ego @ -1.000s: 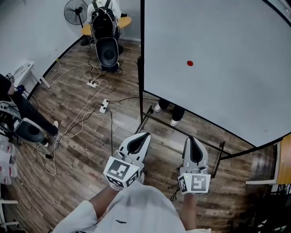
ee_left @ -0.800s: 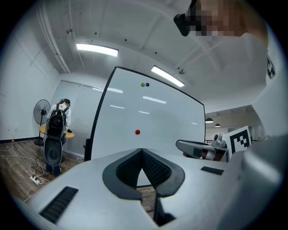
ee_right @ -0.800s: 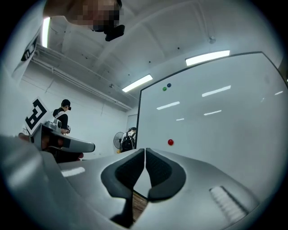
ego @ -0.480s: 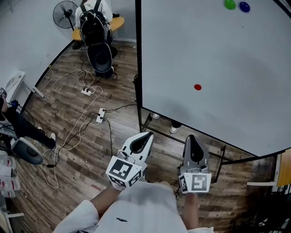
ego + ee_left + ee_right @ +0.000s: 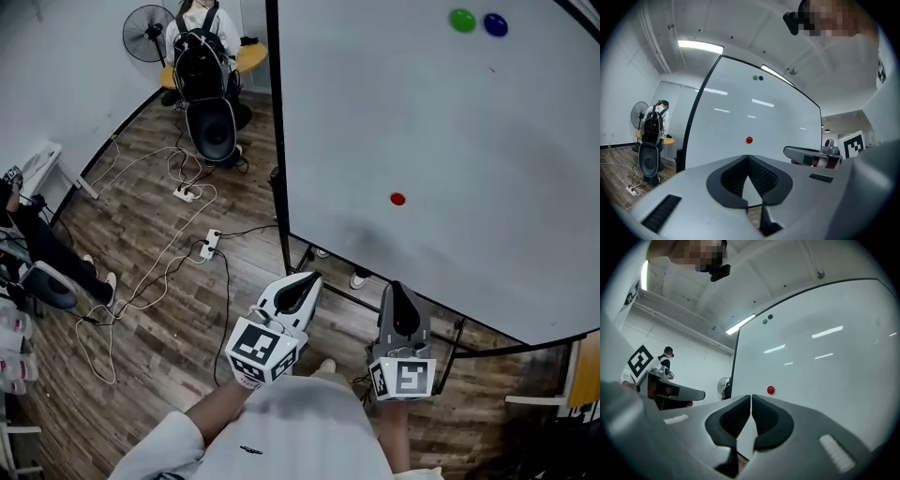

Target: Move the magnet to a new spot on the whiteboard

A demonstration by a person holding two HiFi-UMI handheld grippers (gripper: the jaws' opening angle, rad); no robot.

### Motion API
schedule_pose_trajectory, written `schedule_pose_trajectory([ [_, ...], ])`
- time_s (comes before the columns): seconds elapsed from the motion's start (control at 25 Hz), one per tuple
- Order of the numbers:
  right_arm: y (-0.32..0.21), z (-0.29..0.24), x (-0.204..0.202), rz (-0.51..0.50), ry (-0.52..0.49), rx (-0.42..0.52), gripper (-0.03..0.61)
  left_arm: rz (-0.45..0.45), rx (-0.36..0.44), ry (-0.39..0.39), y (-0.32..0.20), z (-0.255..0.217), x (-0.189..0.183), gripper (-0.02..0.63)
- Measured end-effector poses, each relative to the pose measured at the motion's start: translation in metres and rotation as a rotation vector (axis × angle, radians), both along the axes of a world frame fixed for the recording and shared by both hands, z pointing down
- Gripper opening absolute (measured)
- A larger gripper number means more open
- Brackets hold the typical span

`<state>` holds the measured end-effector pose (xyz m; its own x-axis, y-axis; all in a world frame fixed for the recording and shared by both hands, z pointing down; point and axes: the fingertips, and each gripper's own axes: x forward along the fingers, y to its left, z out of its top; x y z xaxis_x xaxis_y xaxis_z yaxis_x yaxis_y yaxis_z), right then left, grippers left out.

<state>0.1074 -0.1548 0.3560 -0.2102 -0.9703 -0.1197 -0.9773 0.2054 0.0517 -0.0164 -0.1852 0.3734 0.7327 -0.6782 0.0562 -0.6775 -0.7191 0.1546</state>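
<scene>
A small red magnet (image 5: pixel 397 199) sticks on the large whiteboard (image 5: pixel 487 141), low and left of its middle; it also shows as a red magnet (image 5: pixel 749 139) in the left gripper view and a red magnet (image 5: pixel 770 390) in the right gripper view. A green magnet (image 5: pixel 461 20) and a blue magnet (image 5: pixel 495 24) sit side by side high on the board. My left gripper (image 5: pixel 306 280) and right gripper (image 5: pixel 397 289) are held side by side low in front of the board, well short of it. Both are shut with nothing between their jaws.
The whiteboard stands on a black frame (image 5: pixel 309 236) over a wooden floor. Cables and power strips (image 5: pixel 208 244) lie on the floor at left. A chair with a black backpack (image 5: pixel 204 58), a standing fan (image 5: pixel 146 33) and a person stand at the far left wall.
The view has tilted up, so the red magnet sits lower in the picture and the green and blue magnets have come into sight. Both grippers stay shut, shifted slightly.
</scene>
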Motion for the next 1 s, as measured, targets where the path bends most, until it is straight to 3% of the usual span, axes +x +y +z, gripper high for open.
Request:
schedule_pose_trajectory([
  [1.0, -0.031, -0.017, 0.042, 0.015, 0.002, 0.038, 0.006, 0.007, 0.046, -0.011, -0.037, -0.014, 0.063, 0.008],
])
